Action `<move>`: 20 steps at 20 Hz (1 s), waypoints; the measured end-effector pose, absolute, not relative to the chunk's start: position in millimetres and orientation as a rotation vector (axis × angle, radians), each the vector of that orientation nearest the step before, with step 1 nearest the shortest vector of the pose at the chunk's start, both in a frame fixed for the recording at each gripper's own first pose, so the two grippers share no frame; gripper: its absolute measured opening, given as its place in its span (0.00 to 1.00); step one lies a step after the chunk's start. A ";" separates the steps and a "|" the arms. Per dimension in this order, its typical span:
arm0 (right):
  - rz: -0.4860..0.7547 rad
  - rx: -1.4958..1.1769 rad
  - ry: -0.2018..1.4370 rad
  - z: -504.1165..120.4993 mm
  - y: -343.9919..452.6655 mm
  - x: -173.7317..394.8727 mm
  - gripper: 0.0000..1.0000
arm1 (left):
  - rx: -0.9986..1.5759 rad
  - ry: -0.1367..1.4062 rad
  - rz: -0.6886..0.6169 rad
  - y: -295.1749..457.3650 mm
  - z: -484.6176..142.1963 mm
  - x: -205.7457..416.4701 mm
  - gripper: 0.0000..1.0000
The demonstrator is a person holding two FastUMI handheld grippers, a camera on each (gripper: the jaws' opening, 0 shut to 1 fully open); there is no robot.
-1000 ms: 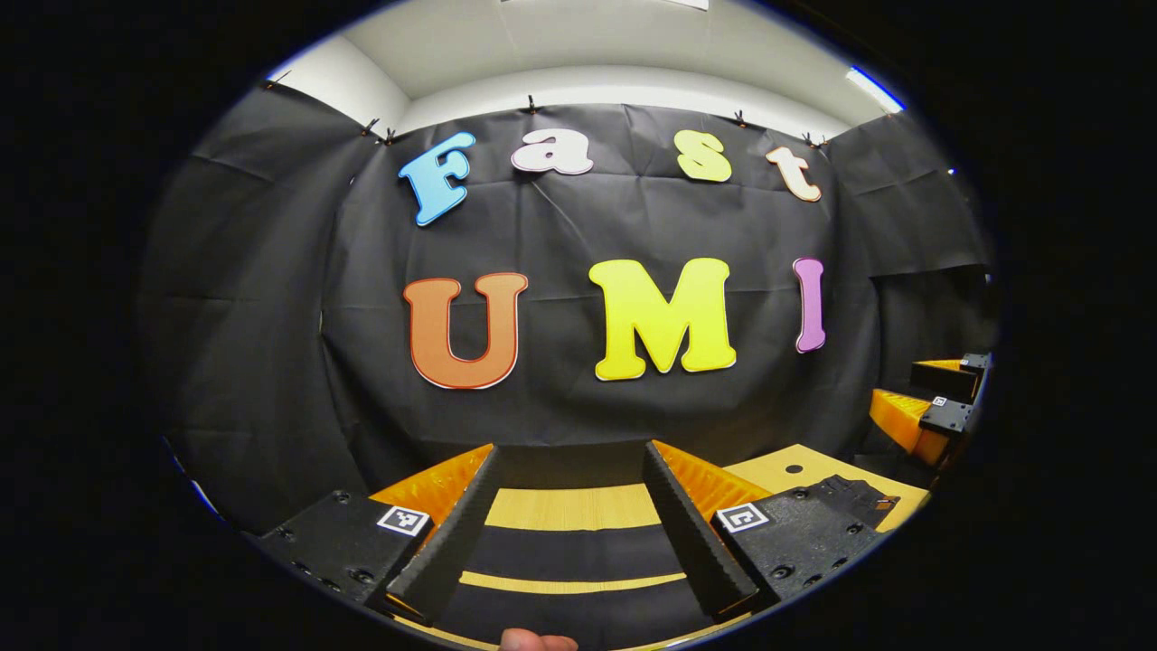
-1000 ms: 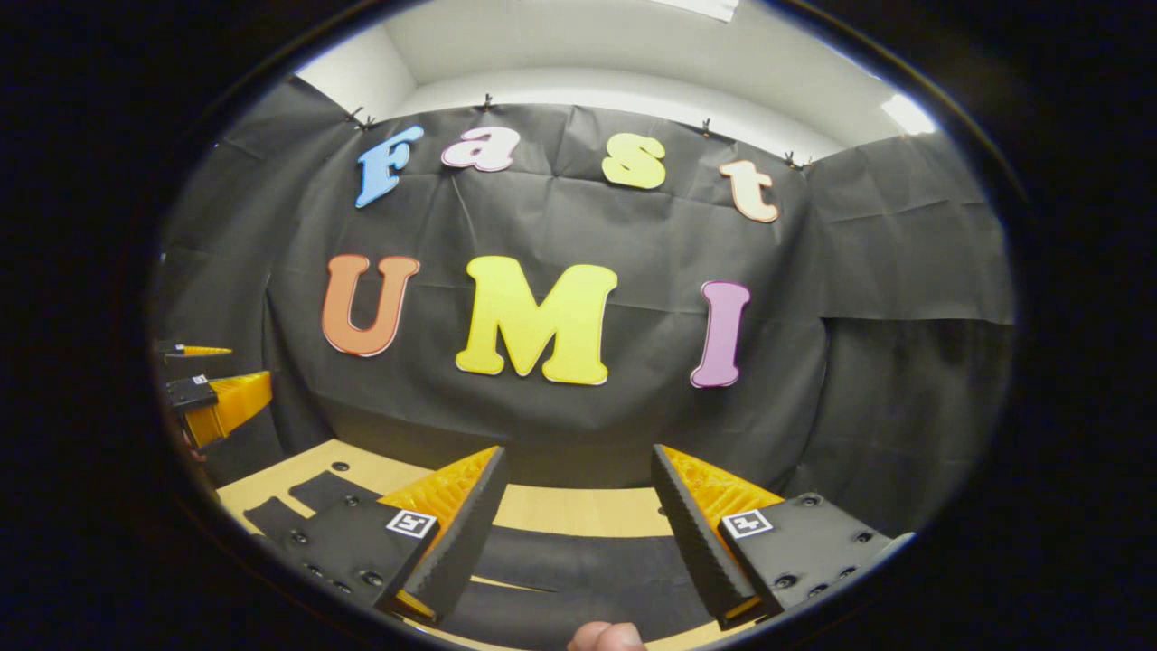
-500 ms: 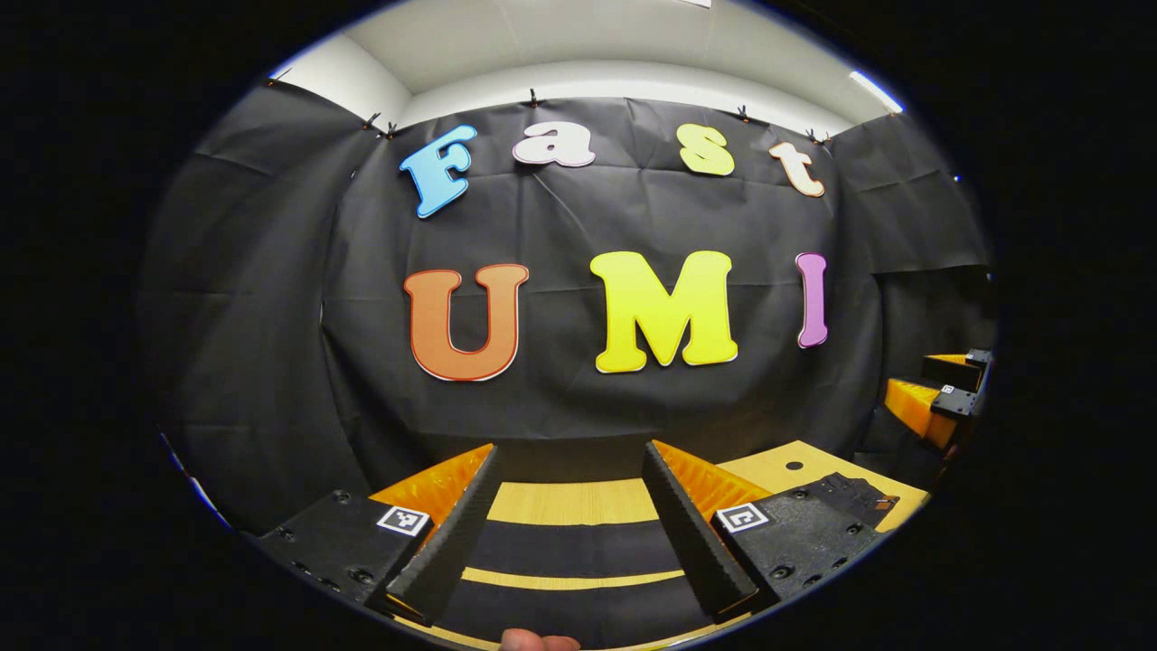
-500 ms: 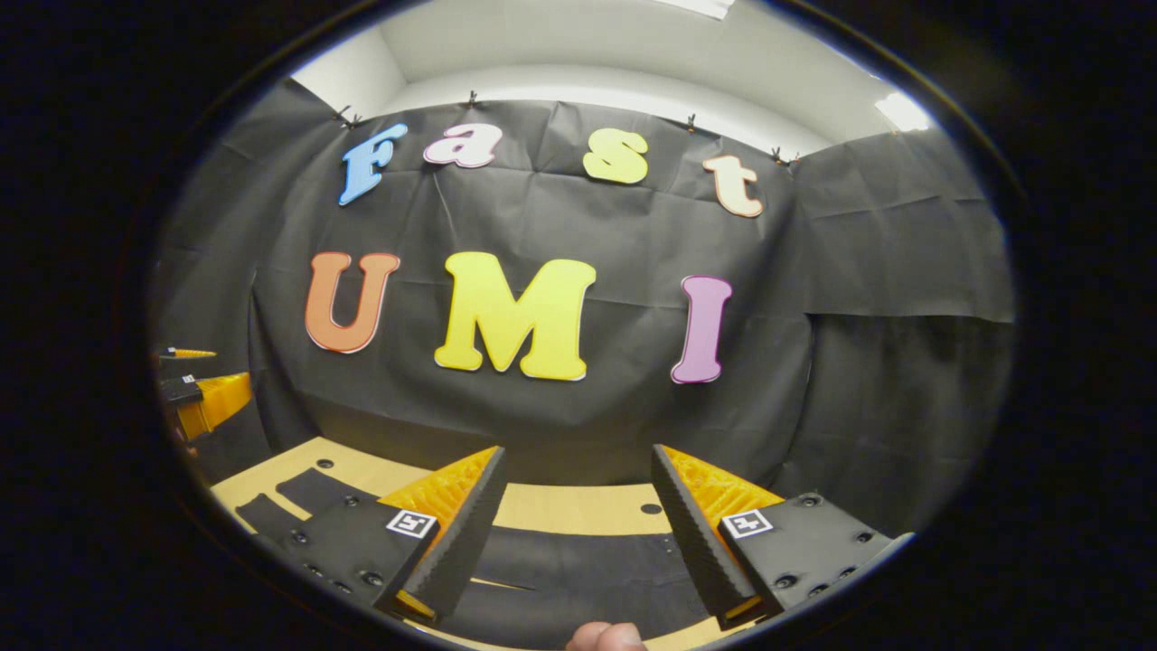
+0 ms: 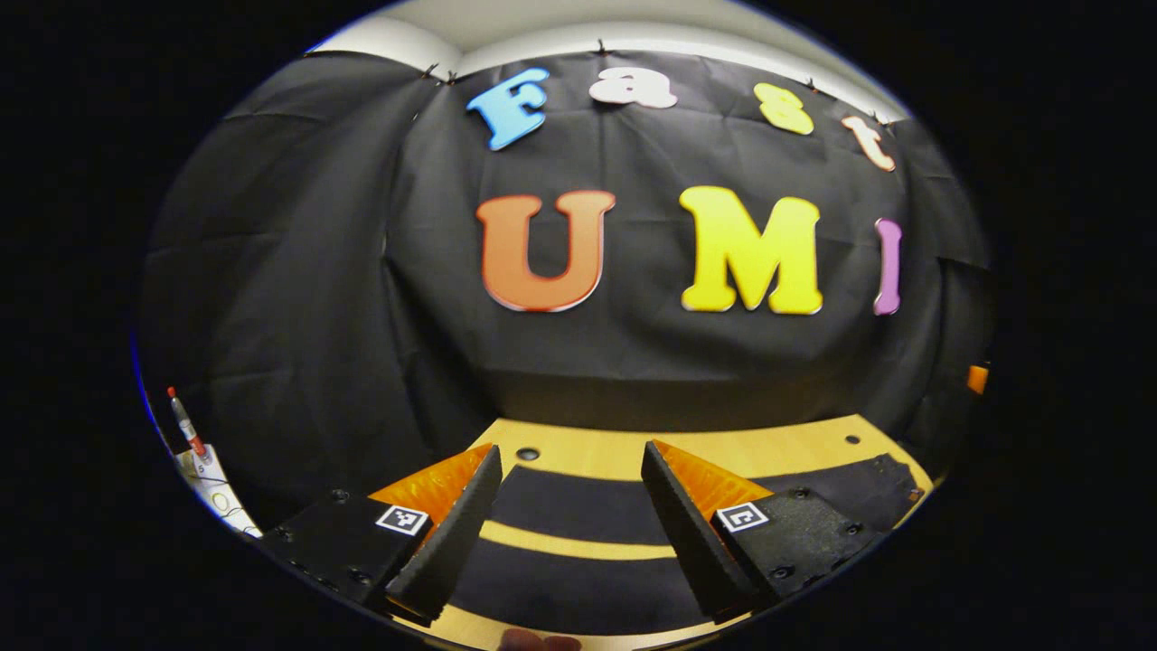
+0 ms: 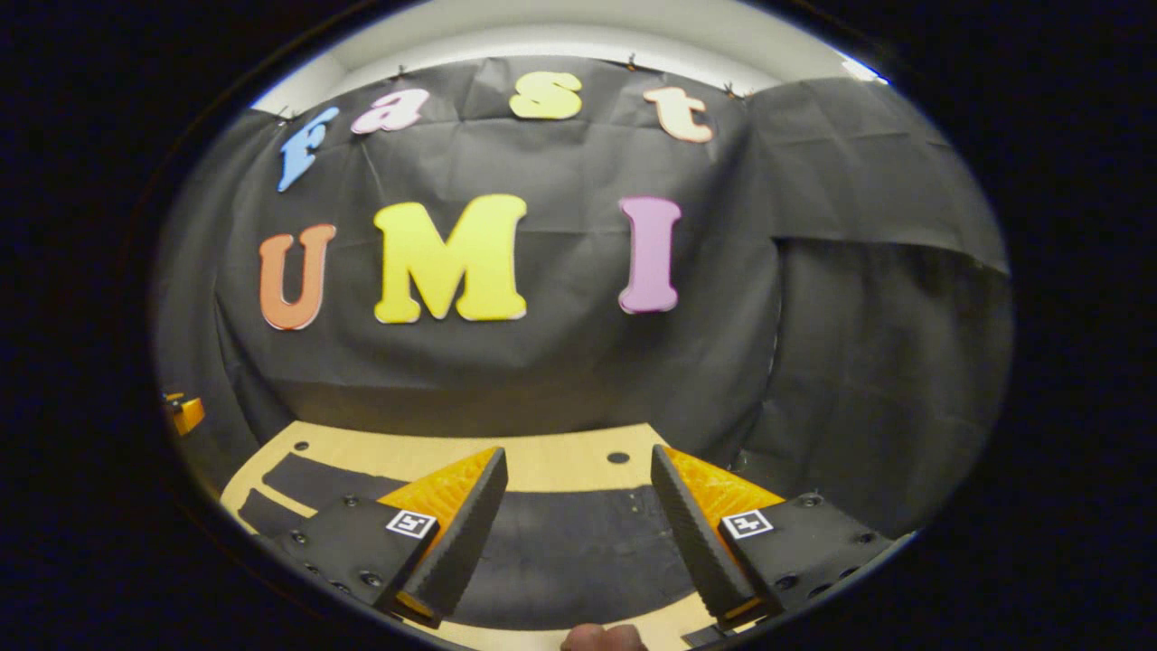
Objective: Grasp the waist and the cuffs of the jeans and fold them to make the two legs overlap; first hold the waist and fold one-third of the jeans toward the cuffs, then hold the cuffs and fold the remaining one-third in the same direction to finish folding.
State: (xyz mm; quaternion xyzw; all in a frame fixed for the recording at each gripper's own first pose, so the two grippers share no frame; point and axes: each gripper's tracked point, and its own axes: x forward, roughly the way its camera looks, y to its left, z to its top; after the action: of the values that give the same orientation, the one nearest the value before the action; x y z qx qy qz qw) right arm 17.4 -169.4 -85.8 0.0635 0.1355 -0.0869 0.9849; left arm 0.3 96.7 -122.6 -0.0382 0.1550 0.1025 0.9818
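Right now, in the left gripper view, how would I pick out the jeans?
Start at the light wooden table below the black cloth wall. The jeans lie flat on it as two dark legs, side by side with a thin strip of bare wood between them, just beyond the open left tool. They are the only dark fabric lying on the tabletop rather than hanging.

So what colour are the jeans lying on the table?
Black. The jeans lie flat on the light wooden table, clearest in the right gripper view.
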 end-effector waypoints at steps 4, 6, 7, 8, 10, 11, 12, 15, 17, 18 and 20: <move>-0.218 0.271 0.453 -157.5 -224.6 5.2 0.99 | -0.196 0.520 0.301 140.6 -201.8 -38.4 1.00; -0.247 0.405 0.569 -203.3 -245.3 -6.7 0.99 | -0.305 0.648 0.364 156.8 -243.3 -69.4 1.00; -0.266 0.490 0.624 -223.9 -248.3 -9.5 0.99 | -0.378 0.700 0.392 158.9 -260.8 -81.9 1.00; -0.286 0.576 0.677 -245.0 -252.4 -14.4 0.96 | -0.472 0.744 0.403 150.6 -274.7 -88.0 1.00; -0.331 0.757 0.748 -277.9 -259.0 -27.6 0.99 | -0.688 0.808 0.431 132.8 -295.4 -98.6 1.00; -0.341 0.842 0.775 -291.4 -260.8 -34.1 0.99 | -0.791 0.826 0.454 122.8 -295.9 -98.3 1.00; -0.337 0.919 0.829 -305.0 -253.5 -39.3 0.93 | -0.876 0.848 0.480 113.5 -300.0 -98.6 1.00; -0.317 1.062 0.937 -338.7 -234.6 -44.5 0.98 | -1.070 0.868 0.537 87.8 -298.9 -84.3 0.99; -0.337 1.113 0.953 -347.1 -230.6 -43.4 0.98 | -1.185 0.856 0.560 86.9 -310.3 -74.8 0.99; -0.347 1.135 0.951 -348.8 -229.9 -43.2 0.98 | -1.226 0.852 0.570 89.1 -312.6 -68.3 0.99; -0.371 1.173 0.946 -351.3 -237.5 -44.0 0.98 | -1.285 0.819 0.587 90.3 -313.3 -55.0 0.89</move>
State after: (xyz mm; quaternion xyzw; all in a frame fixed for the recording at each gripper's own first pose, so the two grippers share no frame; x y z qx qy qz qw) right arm -44.0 -237.5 -351.3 0.5294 0.4270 -0.1676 0.7137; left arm -55.0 90.3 -313.3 -0.5734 0.3655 0.2622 0.6848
